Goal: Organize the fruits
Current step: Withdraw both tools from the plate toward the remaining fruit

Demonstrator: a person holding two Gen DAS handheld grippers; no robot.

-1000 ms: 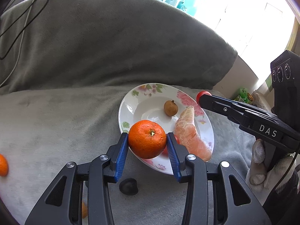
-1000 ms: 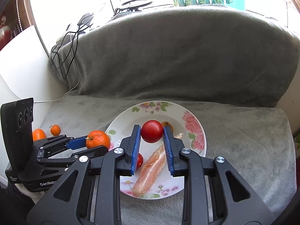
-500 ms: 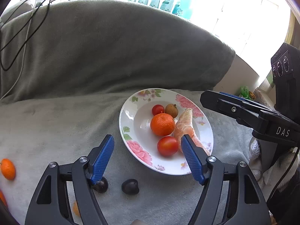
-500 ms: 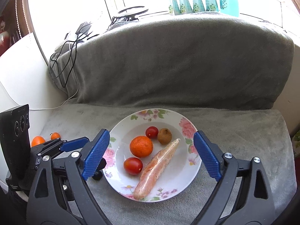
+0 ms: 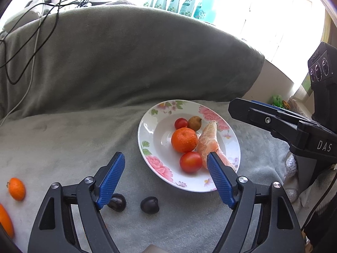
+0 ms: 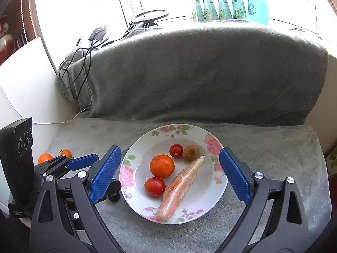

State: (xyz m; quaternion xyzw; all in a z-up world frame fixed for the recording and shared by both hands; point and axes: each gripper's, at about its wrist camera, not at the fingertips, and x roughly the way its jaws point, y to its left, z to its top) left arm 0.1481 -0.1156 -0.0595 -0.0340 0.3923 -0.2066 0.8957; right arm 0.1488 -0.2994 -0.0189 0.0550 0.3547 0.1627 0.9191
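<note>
Fruit is sitting together on the flowered plate [image 6: 212, 145]: a mandarin [image 6: 162, 166], two cherry tomatoes [image 6: 154, 186] [image 6: 176, 150], a brownish round fruit [image 6: 190, 152] I am failing to identify, and a peeled citrus segment [image 6: 181, 187]. My left hand-held gripper [image 5: 166, 178] is opening, nothing between its jaws, hanging over the plate's near rim; one blue pad [image 5: 220, 180] is covering the segment's lower end. My right hand-held gripper [image 6: 170, 174] is standing released and empty, jaws wide on either side of the plate. Two dark fruits [image 5: 149, 205] [image 5: 117, 204] are lying on the grey blanket [image 5: 63, 147], one partly hidden behind a finger. Small oranges [image 5: 16, 189] at the left are lying near the frame edge, one cut off by it.
</note>
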